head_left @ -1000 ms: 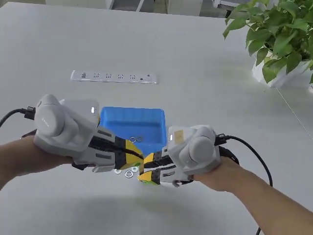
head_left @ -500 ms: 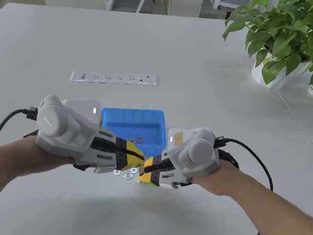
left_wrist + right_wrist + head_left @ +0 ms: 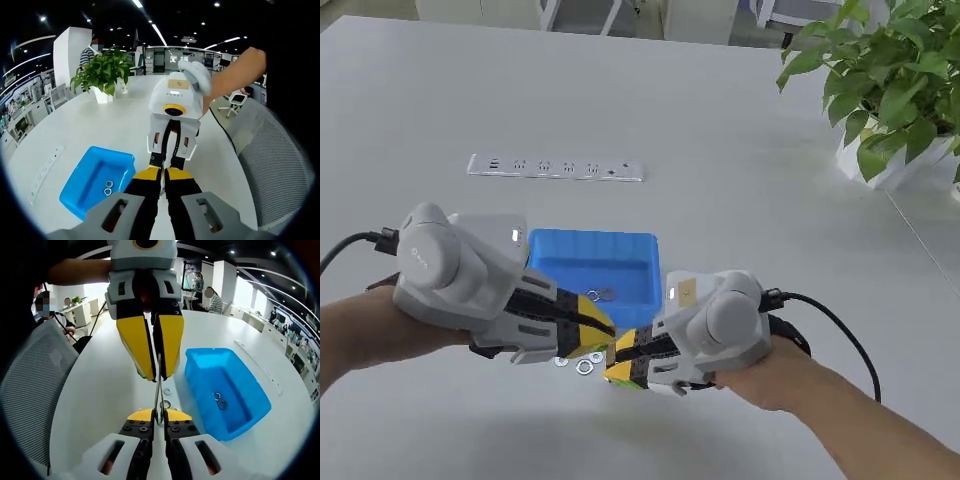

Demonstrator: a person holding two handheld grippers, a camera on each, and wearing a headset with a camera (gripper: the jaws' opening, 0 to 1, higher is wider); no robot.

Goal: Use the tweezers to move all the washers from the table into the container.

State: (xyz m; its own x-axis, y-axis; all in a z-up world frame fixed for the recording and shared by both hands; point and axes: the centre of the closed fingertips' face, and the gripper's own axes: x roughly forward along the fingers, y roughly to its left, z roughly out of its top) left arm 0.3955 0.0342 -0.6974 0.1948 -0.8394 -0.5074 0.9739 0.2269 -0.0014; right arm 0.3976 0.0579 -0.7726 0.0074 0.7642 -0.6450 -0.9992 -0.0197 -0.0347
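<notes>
Slim metal tweezers (image 3: 157,395) are pinched by both left gripper (image 3: 158,377) and right gripper (image 3: 158,415), beside the blue plastic container (image 3: 245,390).

A: Container (image 3: 582,258) position?
B: On the counter (image 3: 740,200), two washers (image 3: 600,295) in it; loose washers (image 3: 584,367) just before it. Power strip (image 3: 555,167) behind, plant (image 3: 890,90) far right.

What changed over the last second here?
Nothing clearly moved; the slight downward shift of the picture is the headset's. Both the left hand-held gripper and right hand-held gripper stay shut on the tweezers, the loose washers remain on the table, two others in the blue container.
</notes>
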